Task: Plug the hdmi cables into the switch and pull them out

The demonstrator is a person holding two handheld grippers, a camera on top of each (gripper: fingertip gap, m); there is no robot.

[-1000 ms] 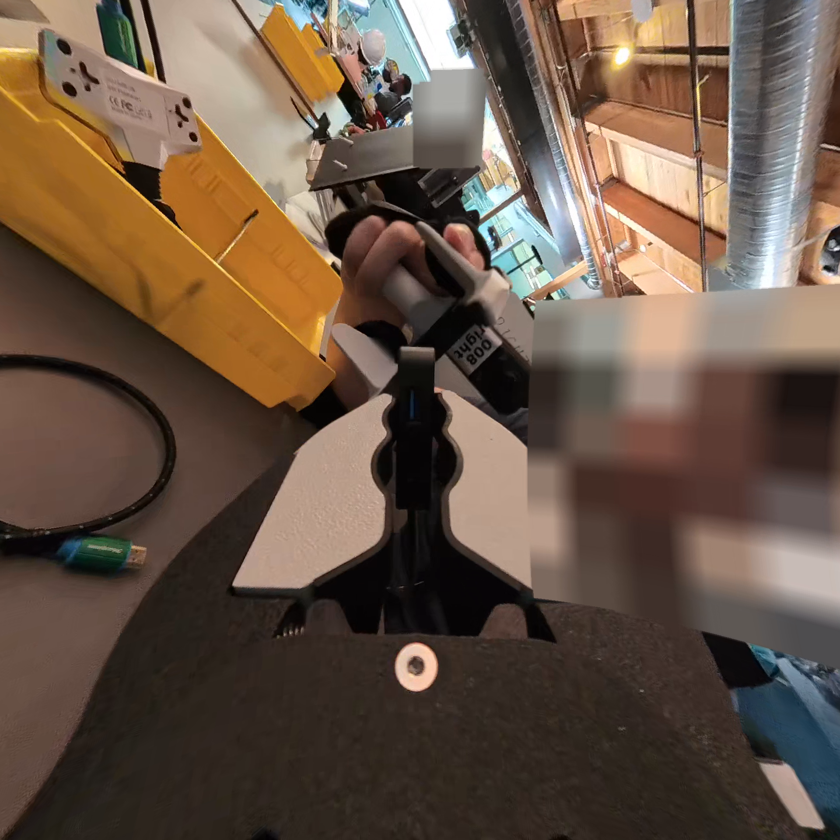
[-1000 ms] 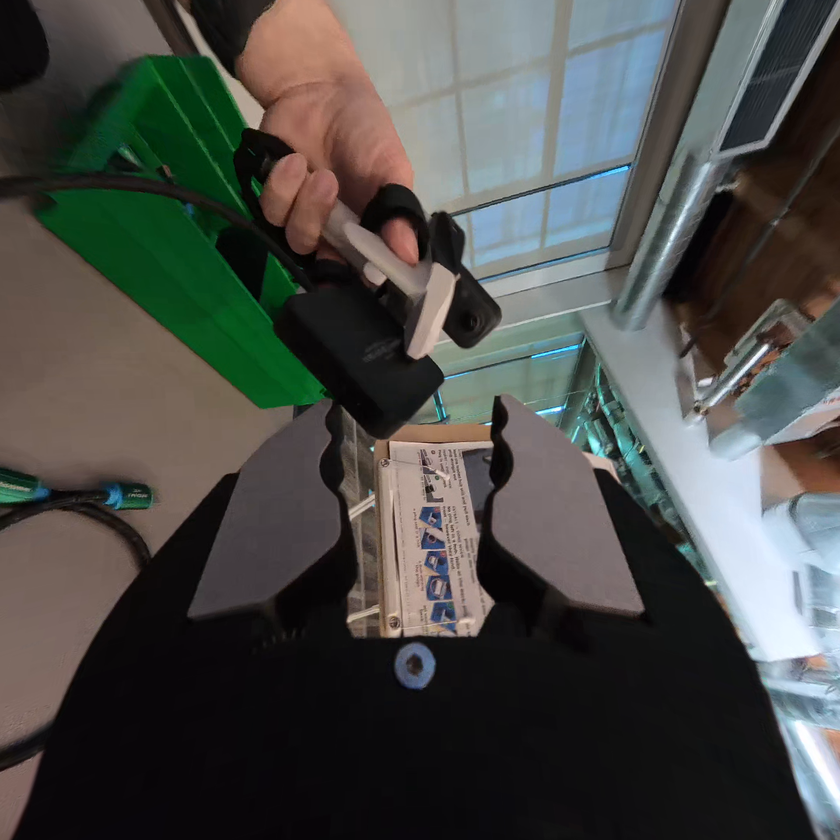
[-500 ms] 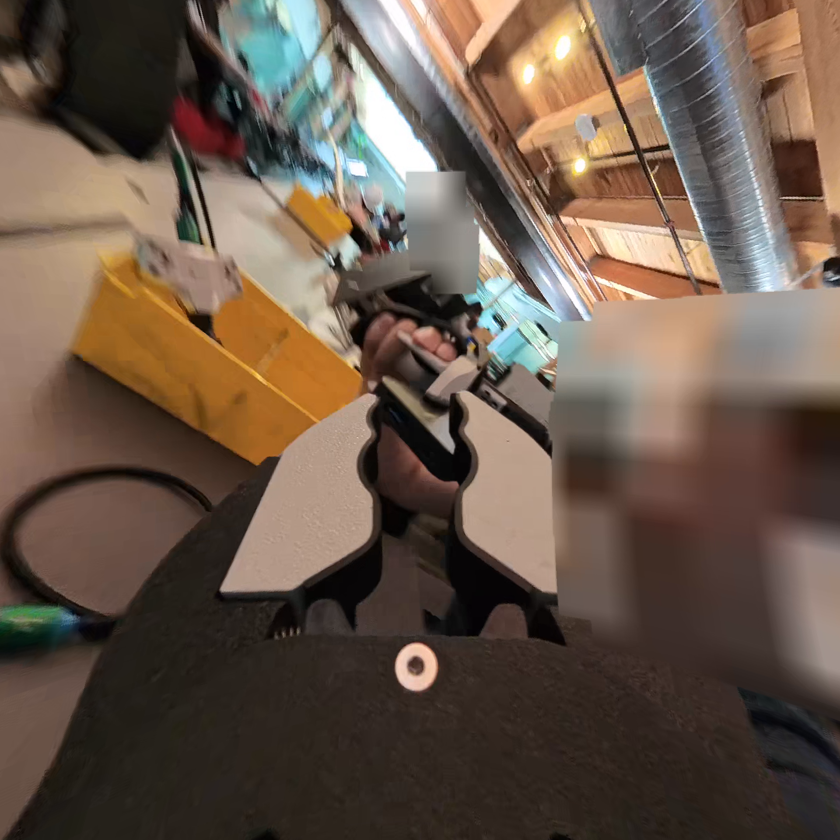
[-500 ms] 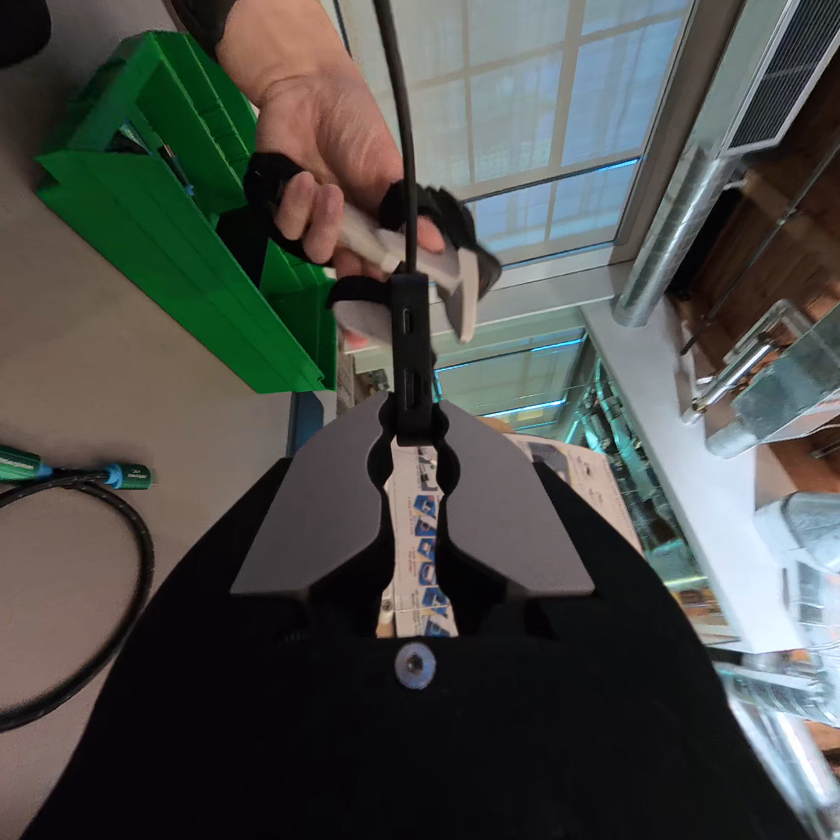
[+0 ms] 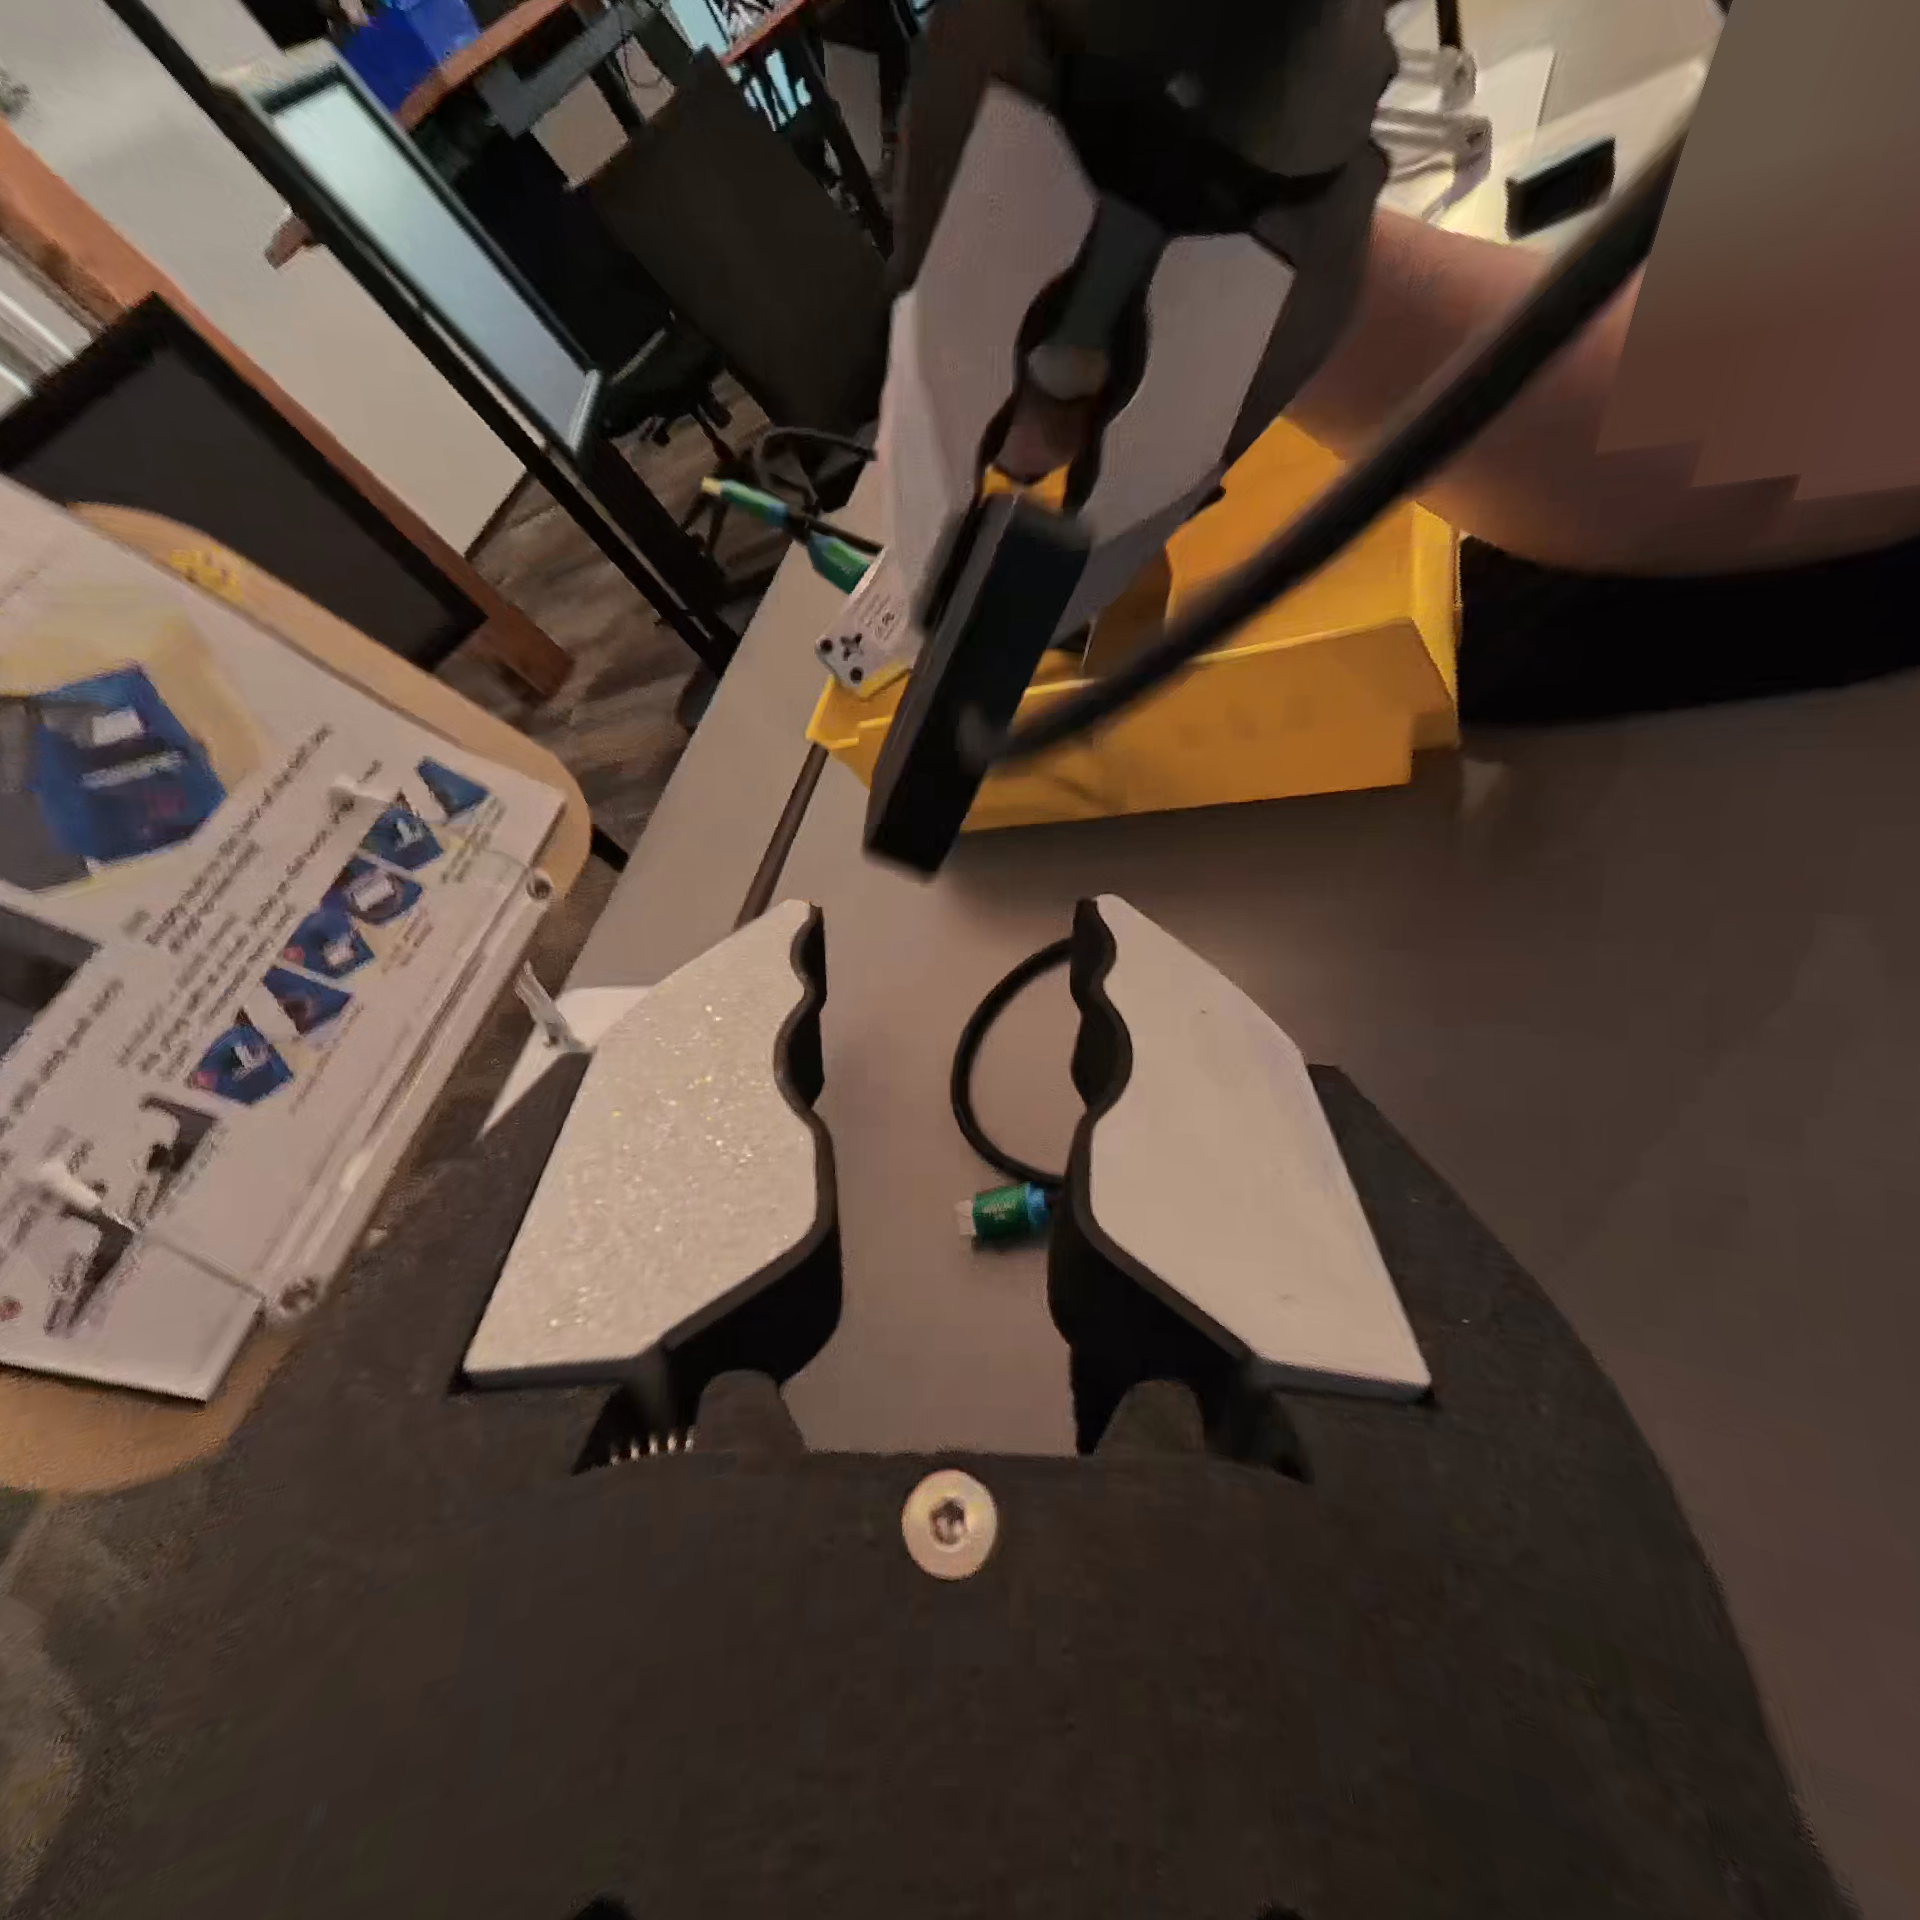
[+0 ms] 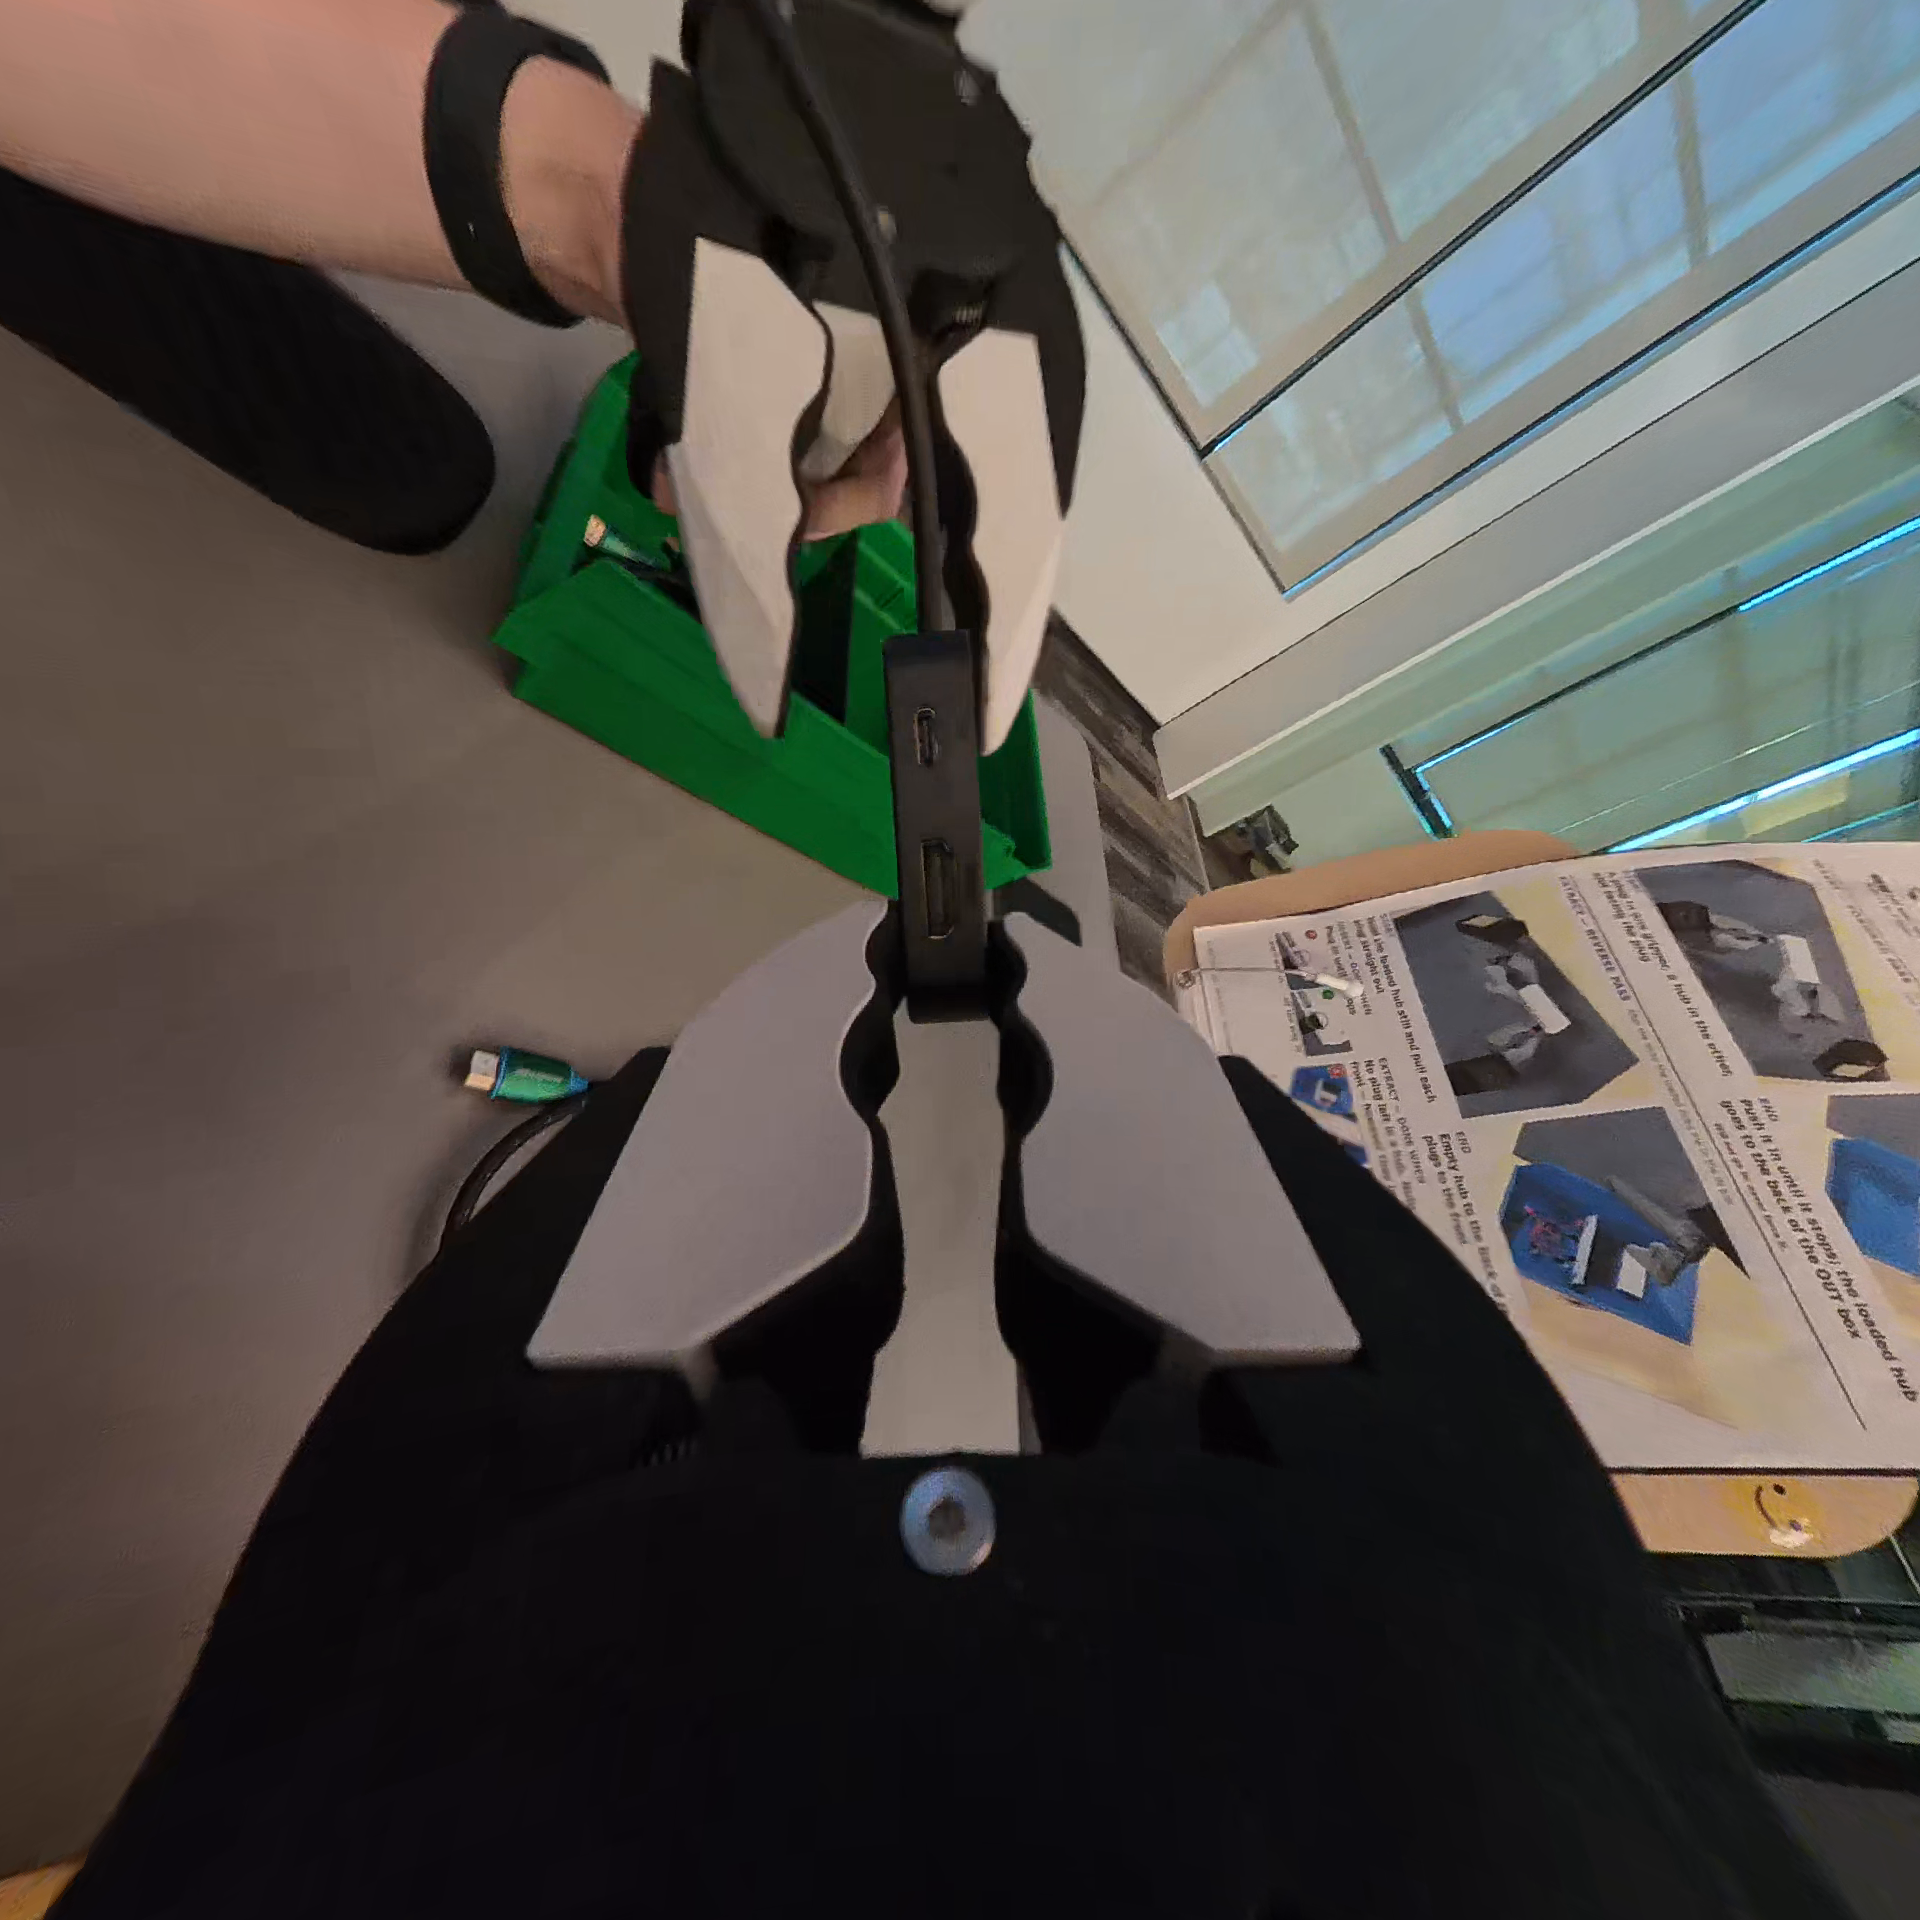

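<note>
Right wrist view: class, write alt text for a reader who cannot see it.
The right gripper is shut on one end of a black switch; the open left gripper sits at the other end, where a black cable leaves it. A teal plug lies on the grey table, a green bin behind.

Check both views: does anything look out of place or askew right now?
One thing: the switch is pinched only by one end in the right hand-held gripper, and its black cable runs between the fingers of the open left hand-held gripper, where it could snag.
</note>
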